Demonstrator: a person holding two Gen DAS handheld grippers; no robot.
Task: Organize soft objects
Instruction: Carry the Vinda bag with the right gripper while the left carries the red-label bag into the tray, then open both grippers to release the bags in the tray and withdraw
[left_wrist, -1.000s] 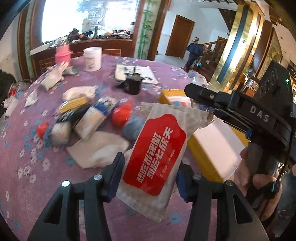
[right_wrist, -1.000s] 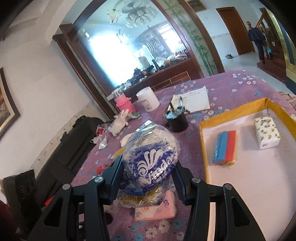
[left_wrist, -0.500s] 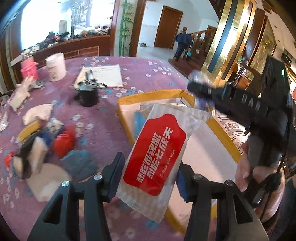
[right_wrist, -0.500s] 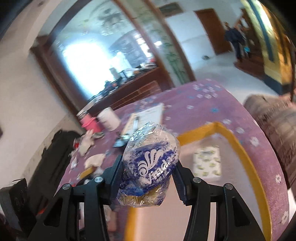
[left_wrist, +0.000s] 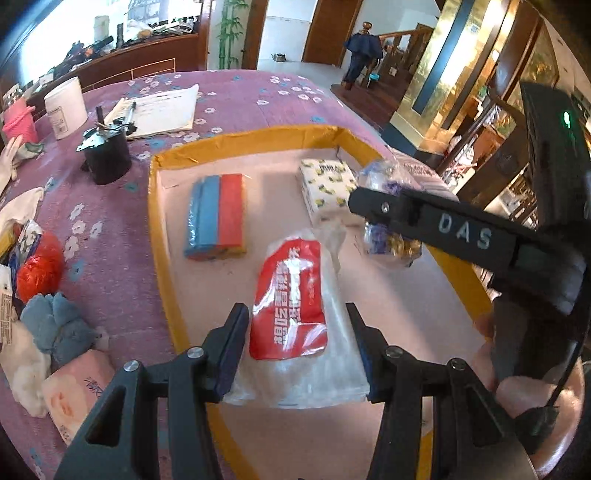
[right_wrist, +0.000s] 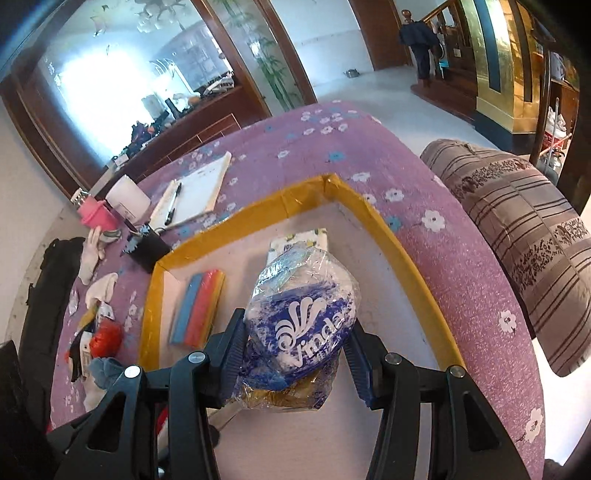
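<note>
purple flowered cloth covers the round bench (left_wrist: 110, 236), and a shallow tray with a yellow rim (left_wrist: 243, 142) sits toward its right edge. i see my left tongs (left_wrist: 297, 347) pinching a wet-wipe pack (left_wrist: 291, 299) with a red label; its far end hangs low over the middle of the white tray floor, but whether it touches i cannot tell. my right tongs (right_wrist: 295, 354) clamp a clear bag of blue vinda tissue (right_wrist: 303, 314), held above the tray near its right rim; from the left camera that bag shows just past the black right tool. inside the tray a blue and red pack (left_wrist: 218, 216) lies near the left rim, and a white printed tissue pack (left_wrist: 325, 184) rests toward the far right corner. off the tray, along the left edge of the bench, lies a heap of soft things: a red ball (left_wrist: 38, 269), a blue plush (left_wrist: 55, 326), a pink pack (left_wrist: 77, 395). near the far edge stand a black cup (left_wrist: 107, 157), a notepad (left_wrist: 162, 109) and a white tub (left_wrist: 66, 107).
</note>
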